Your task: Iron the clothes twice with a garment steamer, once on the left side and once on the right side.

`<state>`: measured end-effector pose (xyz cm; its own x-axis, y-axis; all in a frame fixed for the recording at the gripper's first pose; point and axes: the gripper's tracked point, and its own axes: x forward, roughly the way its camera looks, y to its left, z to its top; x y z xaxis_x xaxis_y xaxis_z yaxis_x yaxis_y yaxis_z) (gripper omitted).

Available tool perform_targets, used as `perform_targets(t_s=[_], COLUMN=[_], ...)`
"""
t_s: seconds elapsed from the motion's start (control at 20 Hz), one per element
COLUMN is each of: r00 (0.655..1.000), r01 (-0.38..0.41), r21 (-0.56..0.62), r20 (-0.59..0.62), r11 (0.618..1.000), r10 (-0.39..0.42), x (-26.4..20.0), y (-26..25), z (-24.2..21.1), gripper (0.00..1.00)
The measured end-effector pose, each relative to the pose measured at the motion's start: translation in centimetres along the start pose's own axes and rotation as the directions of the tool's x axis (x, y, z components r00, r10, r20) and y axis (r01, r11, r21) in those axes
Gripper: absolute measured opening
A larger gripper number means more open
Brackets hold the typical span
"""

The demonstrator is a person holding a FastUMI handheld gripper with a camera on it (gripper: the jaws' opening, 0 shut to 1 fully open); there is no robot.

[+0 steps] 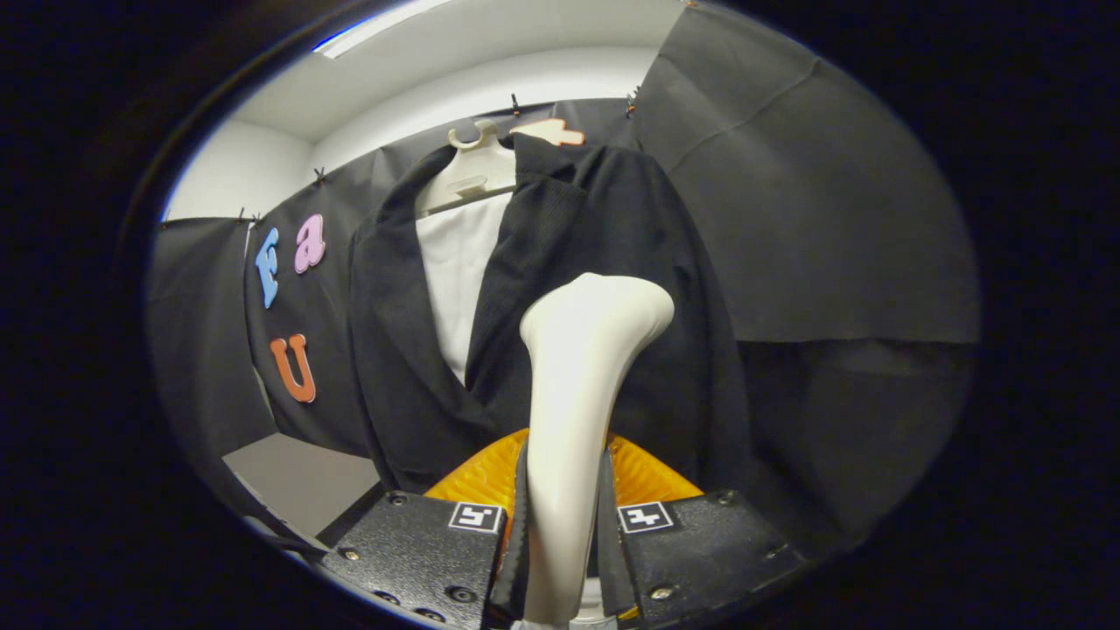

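The cream garment steamer point(577, 385) stands upright between the gripper's point(560, 534) two fingers, which are clenched on its slim handle from both sides; its broad head rises just ahead of them and lies against, or very near, the dark jacket point(604, 262). I cannot tell whether the head actually touches the cloth. The gripper points forward and slightly upward at the garment. The jacket hangs open on a pale hanger point(468, 171) against the booth's black wall, with a white shirt point(455, 271) showing between its lapels. An orange ribbed part point(643, 477) sits just behind the fingers at the handle's base. Each finger block carries a small square black-and-white marker point(646, 516). A grey tabletop point(297, 477) lies below the jacket, beside the gripper.
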<state>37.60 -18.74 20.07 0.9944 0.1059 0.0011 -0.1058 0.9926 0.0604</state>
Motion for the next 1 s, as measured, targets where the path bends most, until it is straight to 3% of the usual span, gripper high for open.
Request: perform_targets(t_s=[1.0], r00=[0.976], r01=[0.055], r21=[0.063], r20=[-0.213], r11=[0.997], r10=[-0.040], x=[-1.4], y=[-1.7], z=[-13.2], gripper=[0.35])
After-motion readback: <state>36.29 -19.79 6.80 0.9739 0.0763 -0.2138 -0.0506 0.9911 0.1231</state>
